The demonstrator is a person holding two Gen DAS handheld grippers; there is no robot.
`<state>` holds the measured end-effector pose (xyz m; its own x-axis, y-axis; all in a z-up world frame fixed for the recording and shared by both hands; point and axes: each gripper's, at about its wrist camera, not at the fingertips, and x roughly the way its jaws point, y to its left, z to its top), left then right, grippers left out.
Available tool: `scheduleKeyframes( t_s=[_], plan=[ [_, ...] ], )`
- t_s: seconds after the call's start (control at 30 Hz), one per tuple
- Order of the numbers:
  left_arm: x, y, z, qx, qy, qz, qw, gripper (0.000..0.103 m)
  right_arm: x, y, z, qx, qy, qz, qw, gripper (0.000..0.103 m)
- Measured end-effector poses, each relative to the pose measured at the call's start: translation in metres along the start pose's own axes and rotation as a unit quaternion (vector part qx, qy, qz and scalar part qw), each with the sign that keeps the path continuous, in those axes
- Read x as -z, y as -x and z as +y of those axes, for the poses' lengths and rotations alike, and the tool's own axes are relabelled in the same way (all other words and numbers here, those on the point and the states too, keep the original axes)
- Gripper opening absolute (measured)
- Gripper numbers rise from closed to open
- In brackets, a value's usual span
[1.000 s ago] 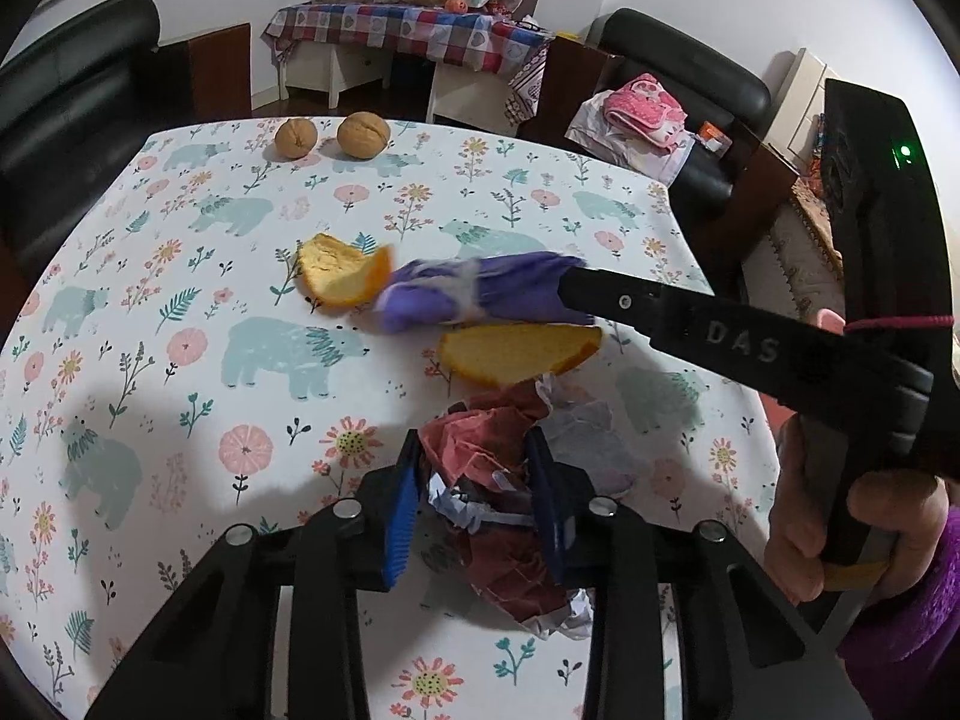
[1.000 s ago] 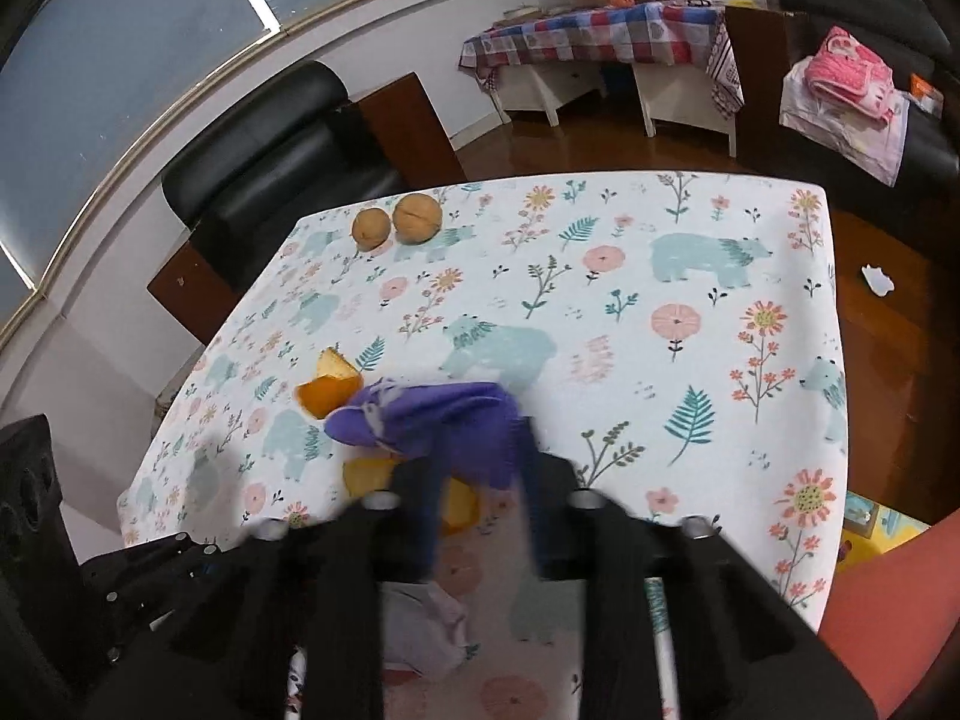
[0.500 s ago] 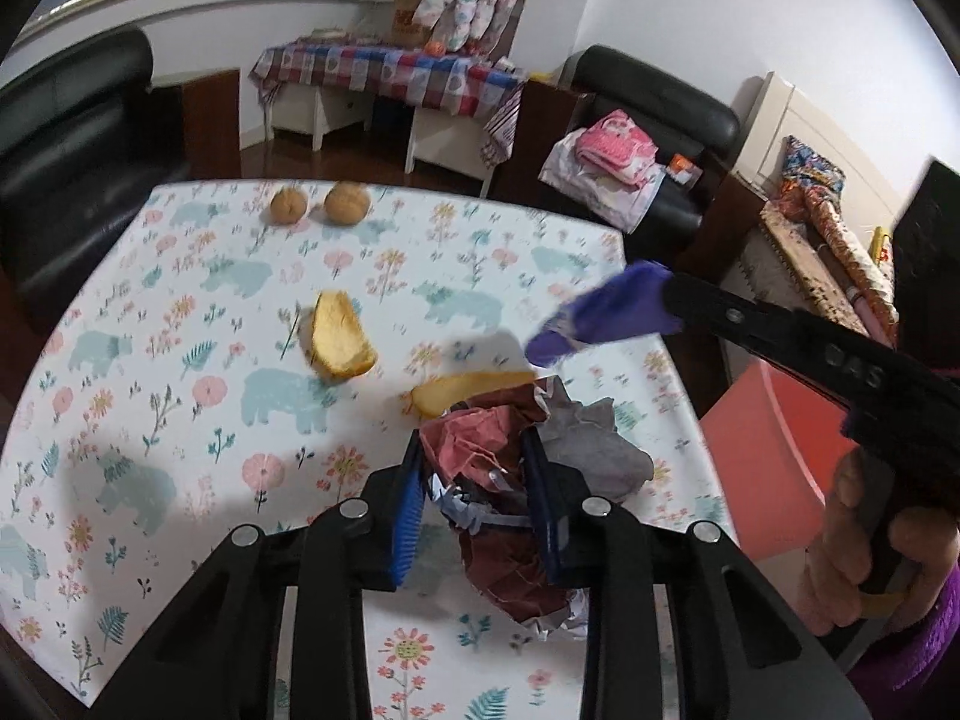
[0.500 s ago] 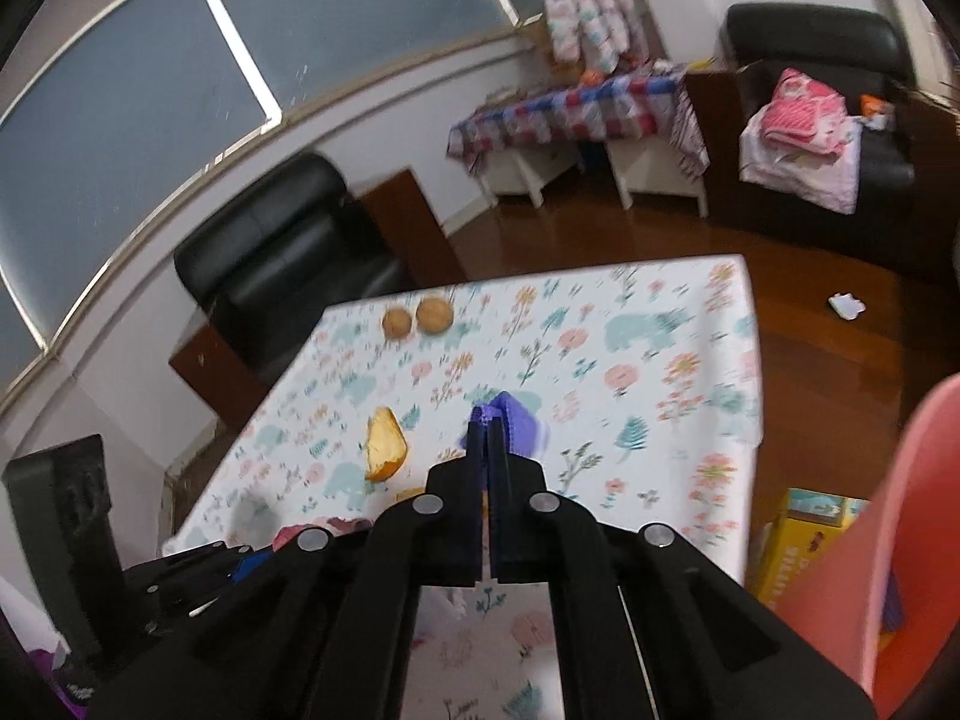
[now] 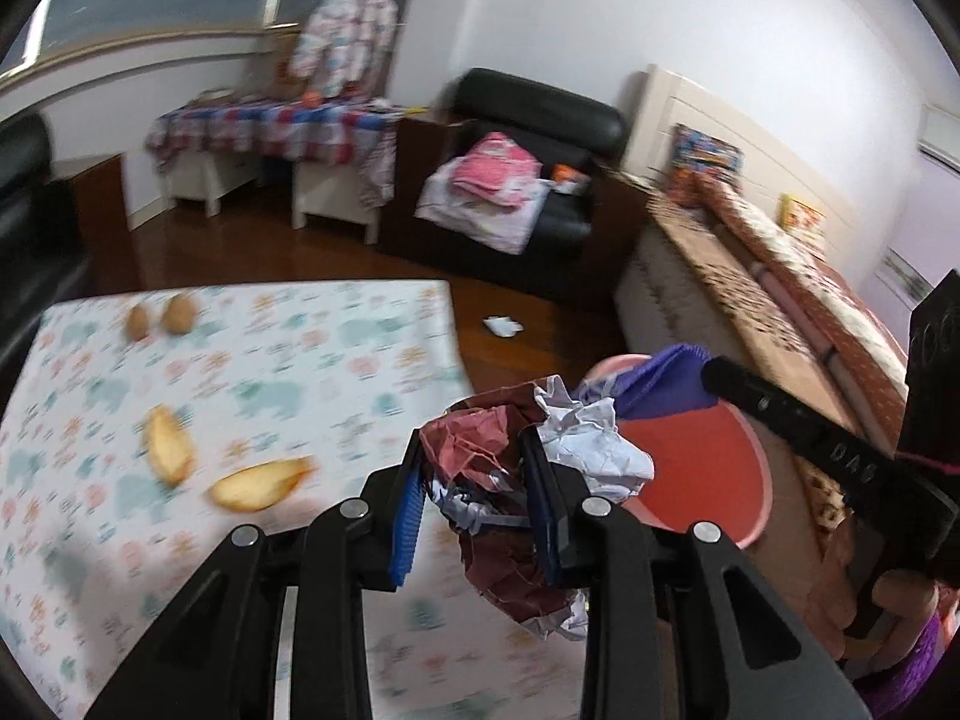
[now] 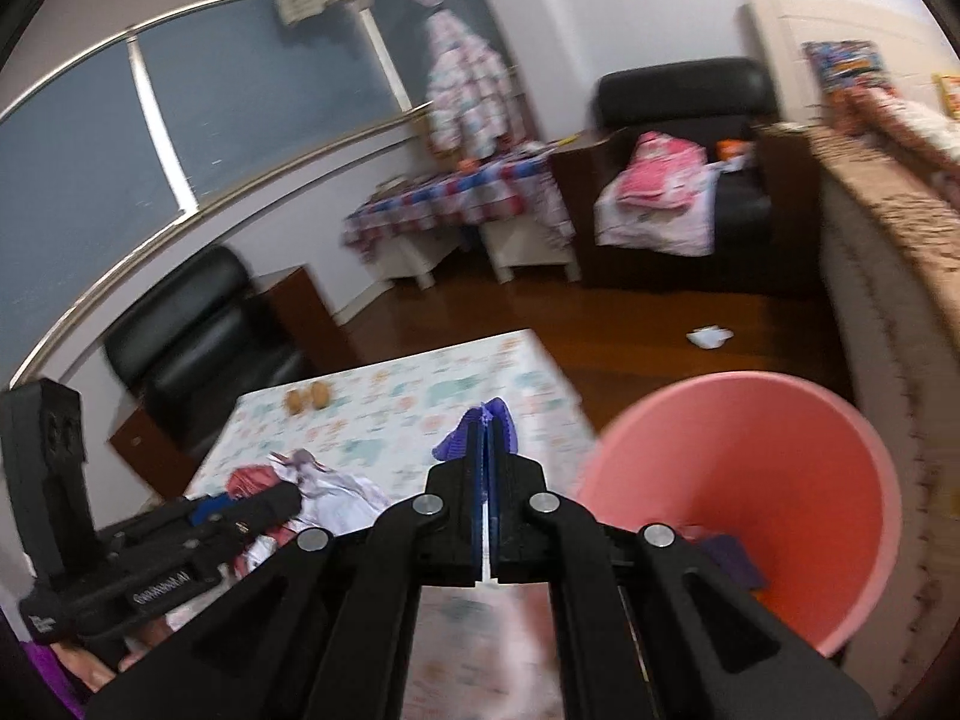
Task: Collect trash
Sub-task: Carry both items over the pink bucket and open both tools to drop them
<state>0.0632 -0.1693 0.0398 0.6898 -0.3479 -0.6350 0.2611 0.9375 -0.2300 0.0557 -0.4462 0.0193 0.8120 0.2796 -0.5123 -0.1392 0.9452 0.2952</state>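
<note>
My left gripper is shut on a wad of crumpled red and white paper, held above the table's right edge; the wad also shows in the right wrist view. My right gripper is shut on a purple scrap, seen from the left wrist over the bin as a purple scrap. A pink bin stands on the floor beside the table, with some trash inside; it shows in the left wrist view too. Two orange peels lie on the floral tablecloth.
Two walnuts sit at the table's far side. A white scrap lies on the wooden floor. A bed runs along the right, a black sofa with clothes behind, a black armchair at left.
Both grippers rose and swung right from over the table toward the pink bin, each carrying its trash. The peels stayed on the table.
</note>
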Motion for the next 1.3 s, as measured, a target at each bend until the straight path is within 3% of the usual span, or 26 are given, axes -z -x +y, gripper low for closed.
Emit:
scheduleKeyframes(
  t_s=[0.27,0.47,0.8,1.3],
  plan=[
    [-0.012,-0.043,-0.083,0.059,-0.058,0.014,0.9965,0.03,0.007,0.017,-0.063,0.096,-0.026,0.004,0.995,0.002],
    [-0.008,-0.074,-0.122,0.071,-0.088,0.025,0.9933,0.03,0.015,0.012,-0.091,0.121,-0.04,0.018,0.992,0.002],
    [-0.003,-0.105,-0.125,0.064,-0.085,0.049,0.9931,0.031,0.024,-0.001,-0.097,0.128,-0.037,0.032,0.991,0.002],
    [-0.003,-0.115,-0.127,0.066,-0.1,0.064,0.9907,0.041,0.027,-0.008,-0.097,0.141,-0.037,0.042,0.988,0.002]
  ],
)
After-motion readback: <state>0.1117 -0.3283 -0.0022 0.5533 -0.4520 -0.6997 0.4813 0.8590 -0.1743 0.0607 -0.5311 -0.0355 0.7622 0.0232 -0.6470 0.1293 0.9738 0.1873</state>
